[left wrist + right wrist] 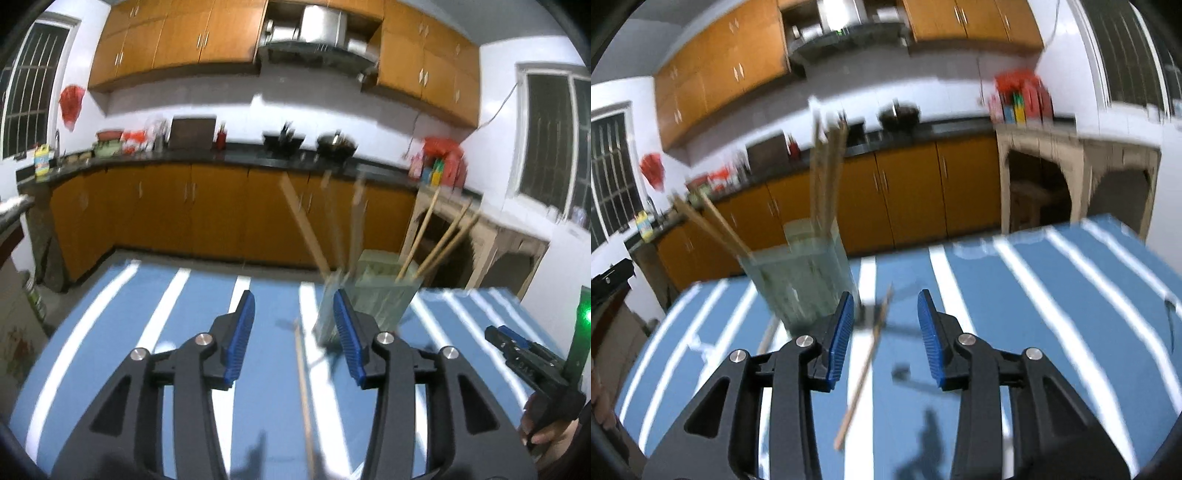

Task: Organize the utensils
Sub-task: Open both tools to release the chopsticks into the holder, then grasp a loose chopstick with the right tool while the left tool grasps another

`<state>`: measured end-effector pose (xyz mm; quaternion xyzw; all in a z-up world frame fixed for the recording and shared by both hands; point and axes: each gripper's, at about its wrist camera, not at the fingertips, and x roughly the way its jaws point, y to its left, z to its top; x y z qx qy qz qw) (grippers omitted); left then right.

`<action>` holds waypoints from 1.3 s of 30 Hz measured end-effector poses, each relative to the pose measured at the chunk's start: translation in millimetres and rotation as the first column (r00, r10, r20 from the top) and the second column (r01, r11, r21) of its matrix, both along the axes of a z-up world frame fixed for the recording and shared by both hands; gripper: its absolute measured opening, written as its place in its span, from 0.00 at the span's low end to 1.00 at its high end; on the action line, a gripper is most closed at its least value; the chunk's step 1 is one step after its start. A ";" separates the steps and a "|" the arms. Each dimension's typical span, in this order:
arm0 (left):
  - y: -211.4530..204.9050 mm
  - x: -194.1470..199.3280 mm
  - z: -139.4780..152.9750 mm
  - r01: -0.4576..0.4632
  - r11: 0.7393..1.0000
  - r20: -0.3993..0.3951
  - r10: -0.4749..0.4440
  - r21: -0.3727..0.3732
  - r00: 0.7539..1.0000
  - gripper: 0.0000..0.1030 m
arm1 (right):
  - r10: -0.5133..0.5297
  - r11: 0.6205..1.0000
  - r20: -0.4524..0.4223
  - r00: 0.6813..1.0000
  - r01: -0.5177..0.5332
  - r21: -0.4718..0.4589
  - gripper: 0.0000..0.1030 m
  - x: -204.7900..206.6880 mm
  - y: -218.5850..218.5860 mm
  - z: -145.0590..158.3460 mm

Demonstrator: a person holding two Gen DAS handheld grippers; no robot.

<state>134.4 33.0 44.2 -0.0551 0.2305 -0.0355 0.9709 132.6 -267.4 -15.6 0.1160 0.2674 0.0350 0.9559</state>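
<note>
Chopstick (866, 363) lying loose on blue, white-striped counter (1034, 314), between wide-spread, empty fingers of right gripper (885, 325). Left gripper (293, 325) equally wide, holding nothing. Just beyond, green holder (373, 295) with chopsticks. Behind: orange cabinets (221, 210), white walls, barred windows.

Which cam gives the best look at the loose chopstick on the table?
Right wrist: the loose chopstick lies in full length on the striped tablecloth, between the open right gripper fingers. Left wrist shows it fainter, motion-blurred, running out the bottom edge.
</note>
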 end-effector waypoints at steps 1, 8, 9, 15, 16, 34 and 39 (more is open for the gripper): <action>1.9 2.4 -12.3 -0.009 1.000 -0.031 0.009 0.000 0.999 0.43 | 0.005 1.000 -0.038 0.999 -0.005 0.011 0.36 3.2 3.4 -12.9; 7.6 18.3 -74.6 -0.027 0.999 -0.190 0.023 -0.020 0.981 0.43 | 0.084 0.996 -0.197 0.977 -0.076 0.047 0.36 12.9 28.9 -65.1; 6.3 18.6 -79.2 -0.026 0.999 -0.200 0.022 -0.019 0.980 0.43 | 0.096 0.995 -0.217 0.971 -0.088 0.044 0.36 14.9 34.0 -70.4; -3.0 21.4 -101.1 -0.002 1.000 -0.251 0.001 -0.004 0.968 0.43 | 0.110 0.994 -0.282 0.953 -0.113 0.006 0.36 15.5 51.3 -90.2; -4.7 21.5 -103.3 0.001 1.000 -0.257 -0.001 0.000 0.966 0.43 | 0.108 0.994 -0.286 0.952 -0.114 -0.002 0.36 16.6 51.4 -90.5; -35.5 31.6 -126.7 0.065 0.997 -0.340 -0.049 0.037 0.939 0.43 | -0.141 0.990 -0.313 0.939 0.137 -0.036 0.07 24.0 -11.8 -91.1; -43.2 35.2 -135.6 0.072 0.995 -0.369 -0.044 0.064 0.928 0.43 | -0.139 0.990 -0.313 0.940 0.139 -0.023 0.07 22.5 -23.8 -91.2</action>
